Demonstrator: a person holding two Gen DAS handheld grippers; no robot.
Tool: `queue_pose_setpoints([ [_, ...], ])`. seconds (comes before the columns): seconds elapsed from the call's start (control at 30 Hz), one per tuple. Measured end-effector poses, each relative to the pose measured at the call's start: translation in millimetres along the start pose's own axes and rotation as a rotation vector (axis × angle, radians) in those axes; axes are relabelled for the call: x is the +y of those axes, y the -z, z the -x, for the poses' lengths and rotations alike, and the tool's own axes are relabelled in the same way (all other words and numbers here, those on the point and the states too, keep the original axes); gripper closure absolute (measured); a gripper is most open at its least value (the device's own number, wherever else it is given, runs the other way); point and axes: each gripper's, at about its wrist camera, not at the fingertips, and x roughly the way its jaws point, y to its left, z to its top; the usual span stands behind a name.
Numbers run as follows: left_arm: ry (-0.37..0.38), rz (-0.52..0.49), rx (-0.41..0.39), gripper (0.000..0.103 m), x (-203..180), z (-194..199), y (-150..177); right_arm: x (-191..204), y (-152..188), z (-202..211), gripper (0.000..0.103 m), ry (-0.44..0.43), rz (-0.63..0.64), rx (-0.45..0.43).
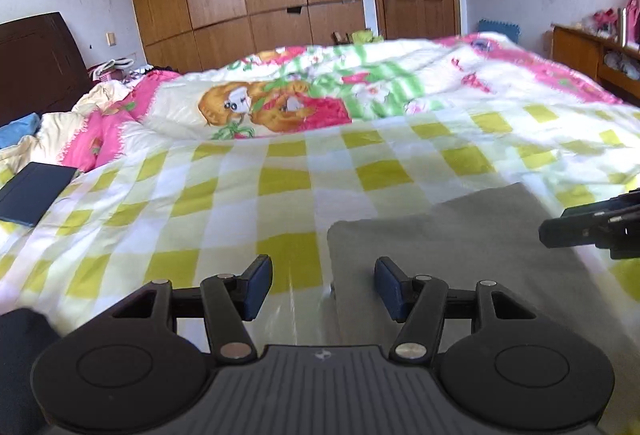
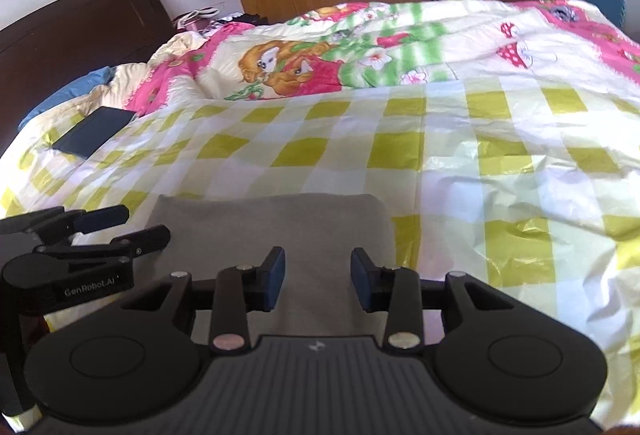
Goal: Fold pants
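Grey pants [image 2: 272, 223] lie on the bed's checked sheet [image 2: 460, 155] as a flat, smooth rectangle with rounded corners, no legs trailing; judged folded or nearly so, at most a final fold or tidy left. Left tool [image 1: 323, 285] stands fairly wide over the pants' left edge, empty; right tool [image 2: 318, 285] stands narrower above the fabric, gripping nothing.

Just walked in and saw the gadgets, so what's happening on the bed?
A person holds a two-finger claw in each hand over grey pants, which lie folded flat on the checked sheet. The left claw and right claw are both open with nothing between the pads, so the pants are not gripped.
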Motion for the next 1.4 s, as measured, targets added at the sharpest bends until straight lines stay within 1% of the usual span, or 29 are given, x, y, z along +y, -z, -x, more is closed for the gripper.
queue_pose_setpoints([
  [0.07, -0.011, -0.010, 0.047, 0.033, -2, -28, -1, -7, -1, -23, 0.066, 0.026, -0.008, 0.044],
  [0.1, -0.012, -0.015, 0.066, 0.031, -1, -40, 0, -8, 0, -34, 0.067, 0.022, -0.006, 0.068],
  [0.13, -0.010, -0.014, 0.075, 0.030, 0, -47, 0, -10, 2, -39, 0.066, 0.019, 0.003, 0.075],
  [0.2, -0.021, 0.000, 0.091, 0.027, 4, -58, -1, -8, 4, -33, 0.067, 0.024, 0.009, 0.063],
  [0.27, -0.028, 0.032, 0.102, 0.026, 9, -58, -1, -3, 7, -14, 0.067, 0.038, 0.010, 0.036],
  [0.33, -0.037, 0.053, 0.088, 0.026, 10, -45, 0, 5, 17, 14, 0.065, 0.045, 0.022, 0.001],
  [0.4, -0.056, 0.035, 0.063, 0.027, 6, -25, 3, 13, 33, 43, 0.065, 0.022, 0.027, -0.021],
  [0.47, -0.055, 0.015, 0.038, 0.027, 2, -2, 8, 22, 51, 66, 0.065, 0.012, 0.043, -0.033],
  [0.53, -0.045, 0.006, 0.025, 0.027, -3, 19, 17, 29, 69, 81, 0.064, 0.004, 0.053, -0.026],
  [0.57, -0.043, 0.002, 0.026, 0.027, -6, 28, 23, 32, 79, 83, 0.061, 0.012, 0.056, -0.014],
  [0.6, -0.042, -0.002, 0.035, 0.026, -9, 36, 29, 34, 86, 80, 0.057, 0.028, 0.059, 0.013],
  [0.63, -0.039, -0.006, 0.050, 0.026, -11, 42, 35, 35, 92, 75, 0.056, 0.046, 0.060, 0.046],
  [0.67, -0.034, -0.009, 0.077, 0.026, -14, 45, 42, 35, 95, 73, 0.056, 0.064, 0.066, 0.060],
  [0.73, -0.030, -0.006, 0.137, 0.026, -19, 48, 54, 38, 95, 81, 0.057, 0.083, 0.081, 0.030],
  [0.8, -0.044, 0.001, 0.131, 0.026, -23, 59, 62, 37, 92, 93, 0.056, 0.064, 0.041, 0.014],
  [0.83, -0.034, 0.011, 0.132, 0.026, -24, 65, 64, 33, 91, 97, 0.056, 0.055, 0.016, 0.012],
  [0.93, -0.016, 0.034, 0.129, 0.026, -25, 78, 67, 30, 92, 102, 0.056, 0.078, -0.005, 0.013],
  [1.03, -0.016, 0.027, 0.123, 0.026, -27, 87, 67, 28, 96, 105, 0.056, 0.071, -0.029, 0.021],
  [1.23, -0.003, 0.005, 0.121, 0.026, -34, 91, 70, 28, 95, 103, 0.056, 0.073, -0.031, 0.026],
  [1.4, 0.008, 0.014, 0.135, 0.026, -34, 86, 73, 24, 97, 97, 0.056, 0.075, -0.041, 0.039],
])
